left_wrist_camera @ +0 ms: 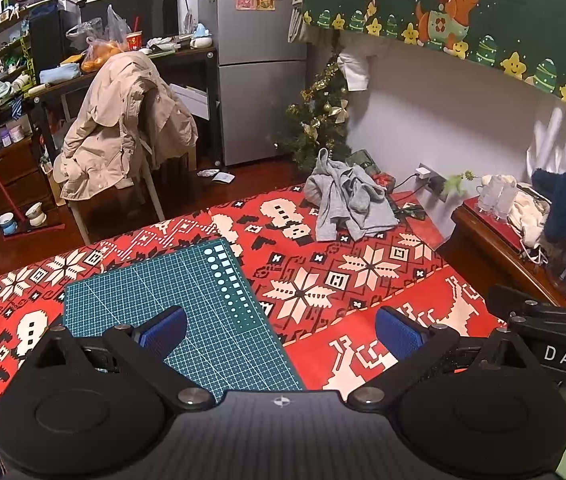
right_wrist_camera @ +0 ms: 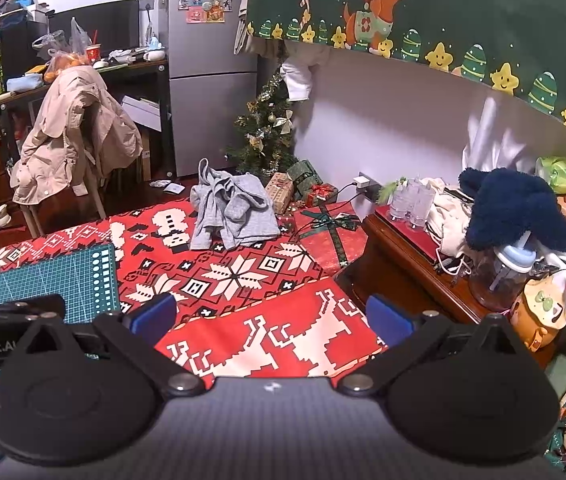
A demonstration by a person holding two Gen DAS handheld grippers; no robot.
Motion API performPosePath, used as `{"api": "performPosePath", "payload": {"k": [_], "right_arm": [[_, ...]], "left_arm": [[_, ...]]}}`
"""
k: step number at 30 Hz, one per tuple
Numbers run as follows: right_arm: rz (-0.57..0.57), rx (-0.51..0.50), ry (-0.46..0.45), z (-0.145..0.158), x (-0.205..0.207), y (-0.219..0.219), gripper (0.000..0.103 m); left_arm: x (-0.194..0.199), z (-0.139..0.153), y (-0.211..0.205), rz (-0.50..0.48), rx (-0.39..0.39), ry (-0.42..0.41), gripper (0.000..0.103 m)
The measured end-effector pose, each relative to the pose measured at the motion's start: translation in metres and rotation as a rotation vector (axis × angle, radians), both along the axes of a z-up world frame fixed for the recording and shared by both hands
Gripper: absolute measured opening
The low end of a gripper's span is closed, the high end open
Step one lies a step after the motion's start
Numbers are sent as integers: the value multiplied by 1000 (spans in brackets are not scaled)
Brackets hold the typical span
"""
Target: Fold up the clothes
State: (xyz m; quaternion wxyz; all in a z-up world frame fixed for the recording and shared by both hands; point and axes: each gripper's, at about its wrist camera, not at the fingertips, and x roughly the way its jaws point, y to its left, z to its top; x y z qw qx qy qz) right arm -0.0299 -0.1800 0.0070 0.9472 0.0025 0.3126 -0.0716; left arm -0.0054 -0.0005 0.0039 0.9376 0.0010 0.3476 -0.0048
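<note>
A crumpled grey hooded garment [left_wrist_camera: 349,200] [right_wrist_camera: 232,210] lies in a heap at the far end of the red patterned cloth [left_wrist_camera: 323,280] [right_wrist_camera: 243,280]. My left gripper [left_wrist_camera: 281,334] is open above the near part of the cloth, with nothing between its blue pads [left_wrist_camera: 163,334], far short of the garment. My right gripper [right_wrist_camera: 271,322] is open too, its blue pads [right_wrist_camera: 387,322] empty, hovering over the cloth's near right part. Part of the right gripper's black body [left_wrist_camera: 555,336] shows at the right edge of the left wrist view.
A green cutting mat [left_wrist_camera: 187,304] [right_wrist_camera: 55,280] lies on the cloth at the near left. A wooden side table [right_wrist_camera: 415,264] piled with a dark blue fluffy item [right_wrist_camera: 515,208] and bottles stands right. Wrapped gifts [right_wrist_camera: 303,188], a small Christmas tree [right_wrist_camera: 263,132] and a chair with a beige coat [left_wrist_camera: 123,128] stand beyond.
</note>
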Motion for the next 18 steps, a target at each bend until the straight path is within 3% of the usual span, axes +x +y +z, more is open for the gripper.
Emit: {"api": "performPosePath", "payload": {"k": [7, 10, 14, 18], "right_arm": [[15, 17, 5, -6, 4, -4, 102], [27, 20, -17, -11, 4, -6, 102], [36, -26, -33, -21, 6, -5, 102], [43, -68, -46, -34, 11, -5, 102]], "left_arm": [[2, -8, -4, 2, 18, -6, 99], [7, -15, -1, -10, -16, 7, 99], [12, -31, 6, -13, -65, -22, 98], [17, -48, 6, -13, -42, -19, 99]]}}
